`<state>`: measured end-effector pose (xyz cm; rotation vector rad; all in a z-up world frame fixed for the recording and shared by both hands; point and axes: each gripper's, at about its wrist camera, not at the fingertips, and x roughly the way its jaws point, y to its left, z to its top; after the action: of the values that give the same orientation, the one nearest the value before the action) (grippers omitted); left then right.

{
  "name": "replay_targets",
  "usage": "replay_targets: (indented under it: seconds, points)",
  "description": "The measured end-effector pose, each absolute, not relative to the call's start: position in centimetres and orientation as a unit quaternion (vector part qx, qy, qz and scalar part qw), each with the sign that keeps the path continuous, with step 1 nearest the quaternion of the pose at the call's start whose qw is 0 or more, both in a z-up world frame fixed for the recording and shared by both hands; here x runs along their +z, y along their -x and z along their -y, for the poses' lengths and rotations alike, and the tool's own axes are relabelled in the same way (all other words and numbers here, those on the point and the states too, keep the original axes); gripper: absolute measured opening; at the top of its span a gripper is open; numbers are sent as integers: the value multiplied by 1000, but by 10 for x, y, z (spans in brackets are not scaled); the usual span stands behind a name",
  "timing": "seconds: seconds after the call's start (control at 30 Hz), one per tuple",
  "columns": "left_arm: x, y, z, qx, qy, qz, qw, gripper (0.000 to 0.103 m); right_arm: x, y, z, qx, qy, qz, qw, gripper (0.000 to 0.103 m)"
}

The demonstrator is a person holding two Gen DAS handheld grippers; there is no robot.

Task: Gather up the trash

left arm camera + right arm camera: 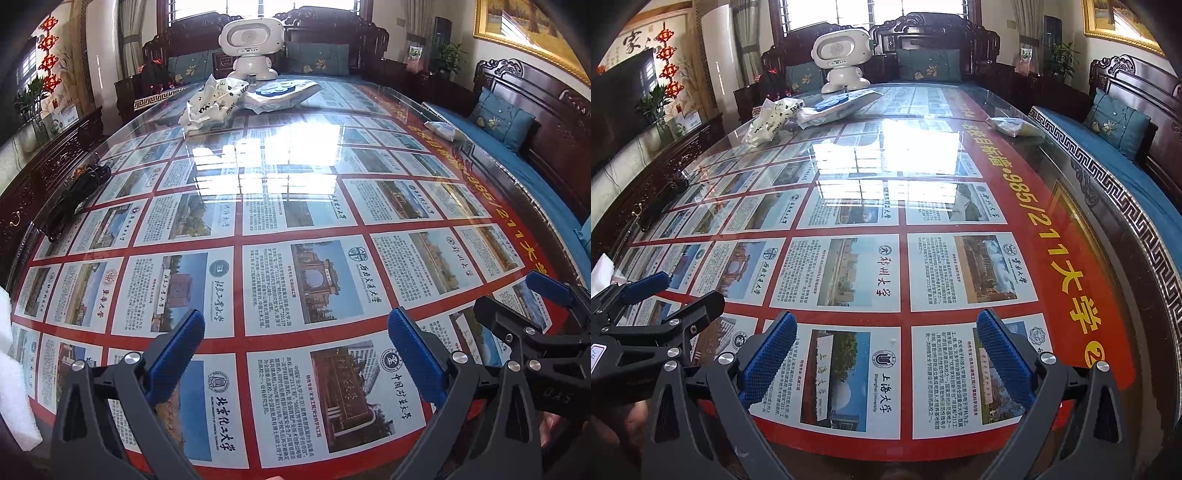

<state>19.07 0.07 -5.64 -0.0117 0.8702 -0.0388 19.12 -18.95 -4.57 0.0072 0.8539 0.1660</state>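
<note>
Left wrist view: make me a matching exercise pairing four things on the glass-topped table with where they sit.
Things:
1. White rounded toy robot
2. Crumpled white plastic bag with black print
3. Black bundled cable
4. Small clear wrapper

Places:
A. Left edge, midway
B. Right edge, beside the blue sofa cushion
C. Far end, centre
D. Just in front of the robot, toward the left

Pairs: 1-C, 2-D, 3-A, 4-B

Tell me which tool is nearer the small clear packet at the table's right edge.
Right. The right tool sits on the same side as the packet, though well short of it; the left tool is further left, packet far ahead-right.
</note>
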Motion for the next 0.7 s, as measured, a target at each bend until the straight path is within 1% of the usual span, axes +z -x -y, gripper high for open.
replay_targets:
  seconds: [0.23,0.37,0.47,0.7]
  points:
    - [-56,-195,-6,8,7,-427,904,99,-51,-196,187,86,0,-431,898,95]
    - [-51,-192,-11,-7,28,-410,912,99,-52,-199,187,85,-1,-436,896,95]
    - [-49,-189,-9,-5,19,-402,916,99,-52,-198,189,82,-4,-436,896,95]
    - [-52,-191,-3,2,2,-410,912,99,-53,-200,191,81,-6,-440,895,95]
